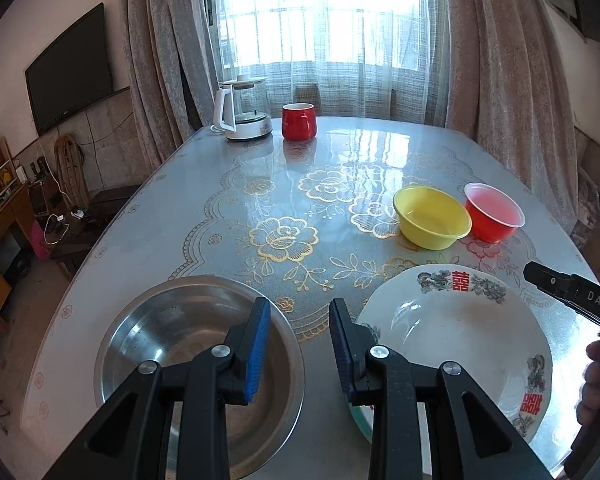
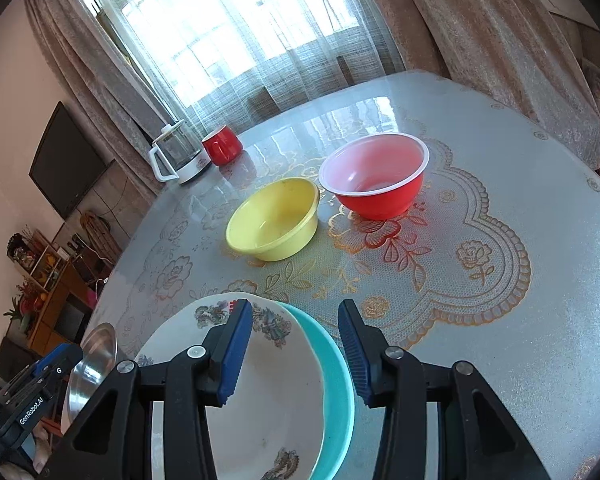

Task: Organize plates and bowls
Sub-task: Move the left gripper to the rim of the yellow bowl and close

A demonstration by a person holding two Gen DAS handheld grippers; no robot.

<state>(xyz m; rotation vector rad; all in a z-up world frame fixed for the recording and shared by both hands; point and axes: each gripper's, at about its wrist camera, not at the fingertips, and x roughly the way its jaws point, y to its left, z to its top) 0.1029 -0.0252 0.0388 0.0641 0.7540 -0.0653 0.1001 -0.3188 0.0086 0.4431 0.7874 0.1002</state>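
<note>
— Where are my tools?

— My left tool hangs wide open and holds nothing, over the gap between the steel bowl and the white plate, both at the near edge of the desk. My right tool is wide open too, empty, above the plate's right rim.

— And the rest?

— The white plate lies on a teal plate. Farther off, the yellow bowl sits just left of the red bowl. A kettle and red mug stand at the far edge.
</note>
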